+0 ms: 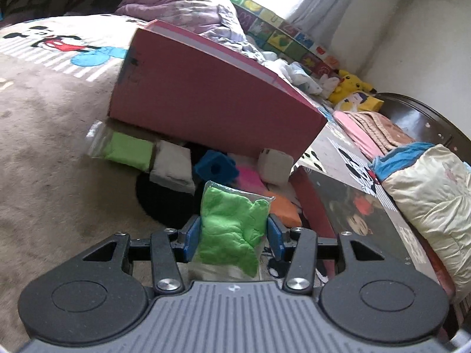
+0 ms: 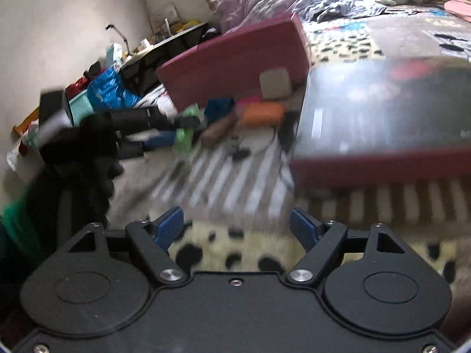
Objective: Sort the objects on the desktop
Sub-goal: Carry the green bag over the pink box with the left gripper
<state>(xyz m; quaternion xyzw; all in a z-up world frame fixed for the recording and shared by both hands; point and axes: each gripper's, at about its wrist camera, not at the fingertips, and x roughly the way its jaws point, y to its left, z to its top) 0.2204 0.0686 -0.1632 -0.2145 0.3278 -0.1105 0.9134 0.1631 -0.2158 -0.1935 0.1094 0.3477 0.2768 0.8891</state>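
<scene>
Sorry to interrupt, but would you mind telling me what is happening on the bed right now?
A person is sorting small items on a cartoon-print bedspread. The left gripper is shut on a clear plastic bag of green putty, held above a pile with a blue foam block, an orange sponge and grey pouches beside a tilted pink cardboard box. The right gripper is open and empty, over the bedspread near a dark glossy box.

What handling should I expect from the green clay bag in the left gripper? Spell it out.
The green clay bag probably deforms: its lump looks creased and dented between the left gripper pads. The clear wrap looks glossy, so it may slip. It stands up past the pads without drooping, so likely fairly light and firm.
</scene>
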